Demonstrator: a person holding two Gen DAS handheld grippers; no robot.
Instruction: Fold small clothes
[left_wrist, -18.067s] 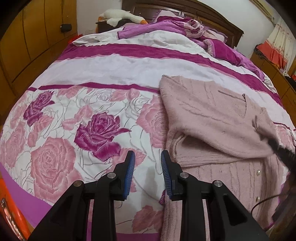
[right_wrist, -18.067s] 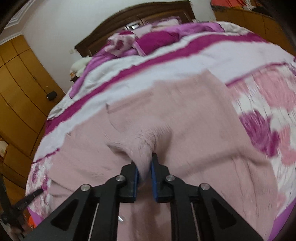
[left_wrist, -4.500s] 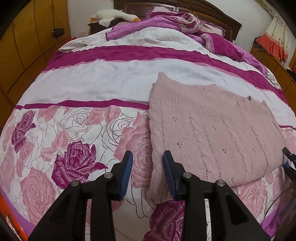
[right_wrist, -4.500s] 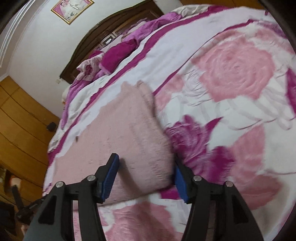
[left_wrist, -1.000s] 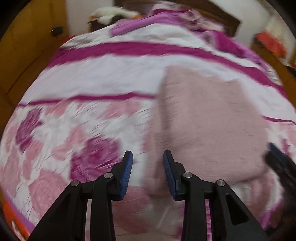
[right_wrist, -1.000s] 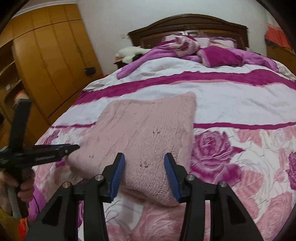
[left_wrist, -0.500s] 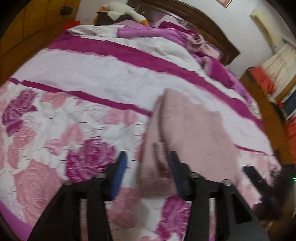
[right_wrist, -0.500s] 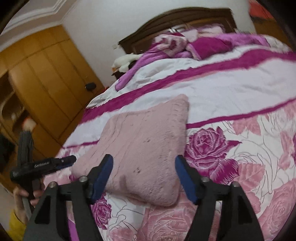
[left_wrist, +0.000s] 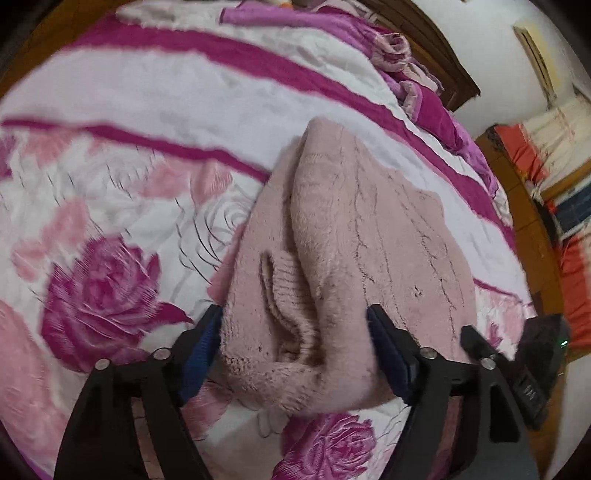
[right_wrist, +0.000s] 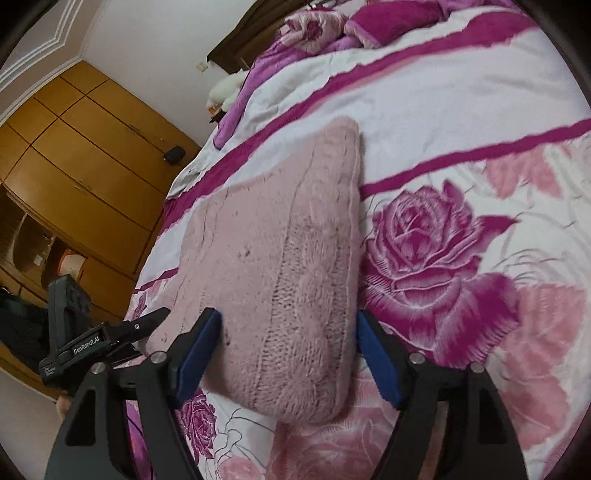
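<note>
Opening both tongs wide, you now straddle the folded pink sweater (left_wrist: 369, 229) on the bed (left_wrist: 184, 92). The left tongs (left_wrist: 295, 350) have just been opening, with one near corner of the bundle between the blue pads, apparently not pressed. The right tongs (right_wrist: 288, 354) have opened as well around the other near corner, unclamped. A second ago both stood narrower and short of the cloth. I judge you prepare one more fold or a lift. To the left of the right tongs, the other tool reads "GenRobot.AI" (right_wrist: 85, 345).
</note>
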